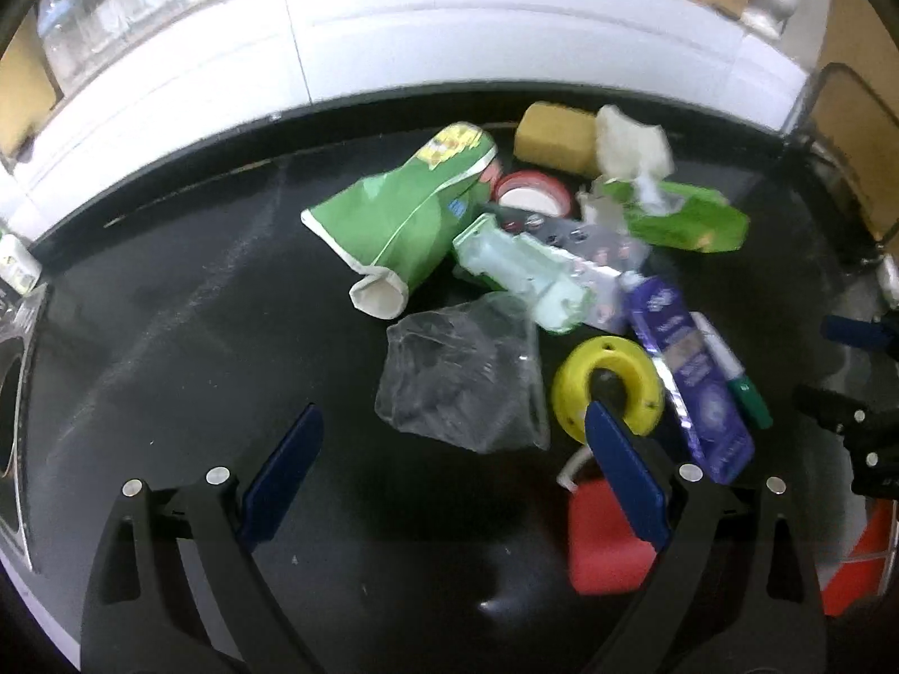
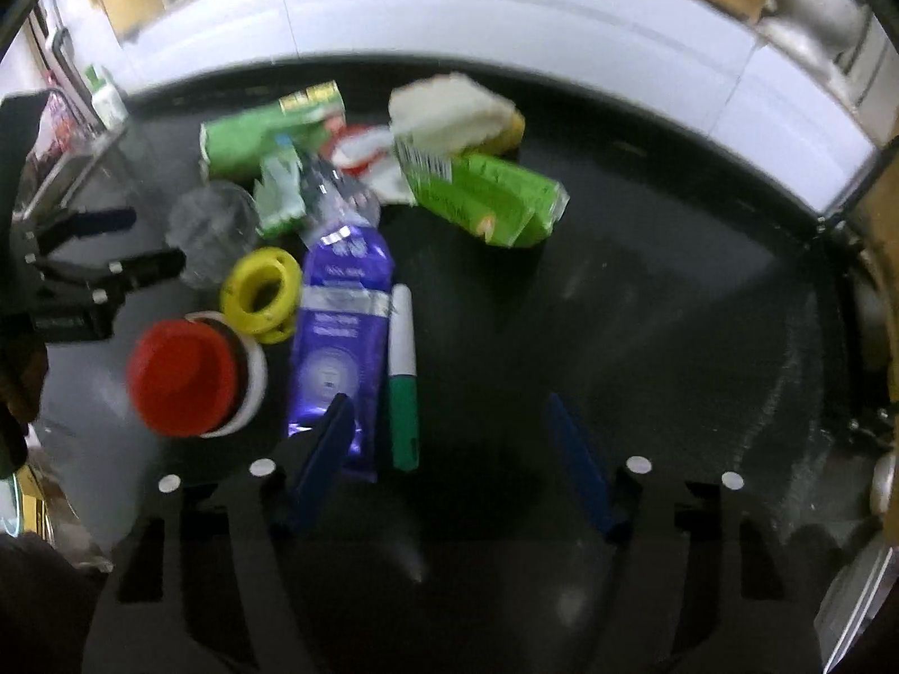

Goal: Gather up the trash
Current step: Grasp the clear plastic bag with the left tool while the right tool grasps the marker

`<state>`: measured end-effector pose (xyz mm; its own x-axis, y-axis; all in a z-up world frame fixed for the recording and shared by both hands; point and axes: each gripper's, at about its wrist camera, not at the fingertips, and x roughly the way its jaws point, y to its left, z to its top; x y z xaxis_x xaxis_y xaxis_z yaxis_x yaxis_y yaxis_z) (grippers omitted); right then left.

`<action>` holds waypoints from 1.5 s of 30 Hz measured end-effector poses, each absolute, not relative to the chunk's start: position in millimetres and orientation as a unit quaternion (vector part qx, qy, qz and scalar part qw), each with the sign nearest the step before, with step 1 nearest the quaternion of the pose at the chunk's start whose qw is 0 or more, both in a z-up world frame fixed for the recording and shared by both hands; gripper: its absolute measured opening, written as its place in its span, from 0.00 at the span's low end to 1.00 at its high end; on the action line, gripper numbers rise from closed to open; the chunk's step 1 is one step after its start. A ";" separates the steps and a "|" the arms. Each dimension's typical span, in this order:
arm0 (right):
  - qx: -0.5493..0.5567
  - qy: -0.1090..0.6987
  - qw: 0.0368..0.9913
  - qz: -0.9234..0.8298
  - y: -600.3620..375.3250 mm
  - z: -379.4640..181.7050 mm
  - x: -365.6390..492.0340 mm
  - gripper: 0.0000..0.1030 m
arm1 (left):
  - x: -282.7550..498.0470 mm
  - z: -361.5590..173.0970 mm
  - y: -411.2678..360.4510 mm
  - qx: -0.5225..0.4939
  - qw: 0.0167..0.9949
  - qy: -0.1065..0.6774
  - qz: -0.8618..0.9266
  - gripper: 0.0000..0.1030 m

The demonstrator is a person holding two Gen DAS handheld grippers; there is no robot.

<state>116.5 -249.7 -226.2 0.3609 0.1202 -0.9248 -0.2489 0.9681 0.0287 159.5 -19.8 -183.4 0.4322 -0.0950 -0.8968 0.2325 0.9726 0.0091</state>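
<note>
A pile of litter lies on the black countertop [image 1: 168, 337]: a crumpled green chip bag [image 1: 404, 213], clear plastic [image 1: 461, 376], a yellow ring [image 1: 607, 382], a purple wrapper [image 2: 337, 326] and a green-capped marker [image 2: 403, 370]. My left gripper [image 1: 454, 409] is open, its tips either side of the clear plastic's near edge, the right fingertip overlapping the yellow ring. My right gripper [image 2: 449, 399] is open low over the counter. The marker lies between its fingers, and its left finger overlaps the purple wrapper. Neither gripper's pads press on anything.
A red-lidded jar [image 2: 185, 376] stands near the yellow ring [image 2: 261, 292]. A yellow sponge [image 1: 556, 135], a tissue [image 1: 629, 146], a green packet [image 2: 489, 202] and a red tape roll [image 1: 531, 191] lie at the back. White tiled wall behind; a sink edge [image 1: 22, 393] at left.
</note>
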 end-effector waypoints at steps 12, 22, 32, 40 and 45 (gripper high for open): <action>-0.069 0.578 0.802 0.132 -243.4 -270.2 142.3 0.47 | 198.0 -228.8 -17.0 0.059 0.829 0.546 -0.105 0.86; -0.067 0.569 0.807 0.139 -237.7 -260.0 148.4 0.14 | 189.7 -207.4 -23.0 0.058 0.842 0.523 -0.122 0.42; -0.067 0.533 0.832 0.138 -241.5 -209.1 124.2 0.14 | 154.1 -163.7 -22.4 0.059 0.859 0.499 -0.103 0.42; -0.067 0.505 0.849 0.142 -240.0 -168.0 90.5 0.14 | 105.3 -133.2 -13.2 0.057 0.865 0.492 -0.079 0.42; -0.071 0.494 0.854 0.145 -235.0 -152.6 73.0 0.14 | 80.8 -120.9 -4.7 0.052 0.869 0.488 -0.066 0.42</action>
<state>73.0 -235.0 -152.6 0.4703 0.1784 -0.8643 -0.3184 0.9477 0.0224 80.8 -4.7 -120.9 0.5147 -0.0649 -0.8549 0.1657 0.9859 0.0249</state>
